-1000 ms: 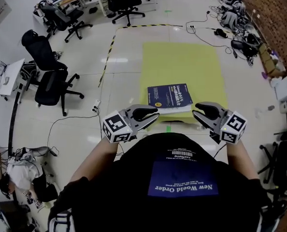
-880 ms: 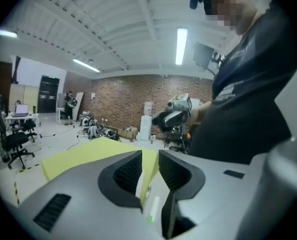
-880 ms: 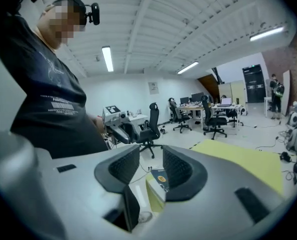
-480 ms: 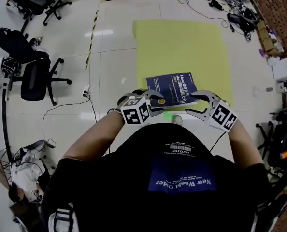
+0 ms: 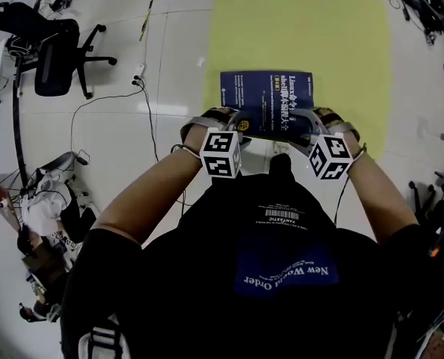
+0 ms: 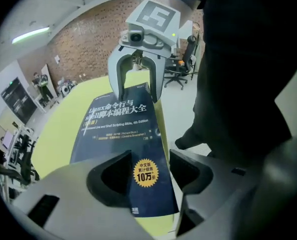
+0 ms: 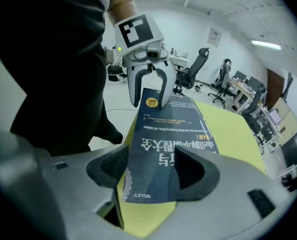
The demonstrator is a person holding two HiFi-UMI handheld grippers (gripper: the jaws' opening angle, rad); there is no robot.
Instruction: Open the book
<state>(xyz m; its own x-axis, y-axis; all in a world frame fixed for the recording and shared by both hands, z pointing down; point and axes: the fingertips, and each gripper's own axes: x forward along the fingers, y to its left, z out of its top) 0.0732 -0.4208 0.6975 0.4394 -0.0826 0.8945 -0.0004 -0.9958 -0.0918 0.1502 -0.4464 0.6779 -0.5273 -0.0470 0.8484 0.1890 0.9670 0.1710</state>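
Observation:
A dark blue book lies shut, cover up, on a yellow mat. My left gripper hangs over the book's near left corner and my right gripper over its near right corner, both pointing steeply down. In the left gripper view the book runs between the left gripper's spread fingers, and the right gripper faces it from the far end. In the right gripper view the book lies between the right gripper's fingers, opposite the left gripper. Both pairs of jaws are opening; neither presses on the book.
The mat lies on a pale glossy floor. A black office chair stands at the far left, a cable runs across the floor, and a heap of gear sits at the left edge. My black-shirted torso fills the near side.
Both grippers came down from waist height to the book's near corners and tipped steeply downward. Their jaws spread wider. The head camera now looks closer over the book.

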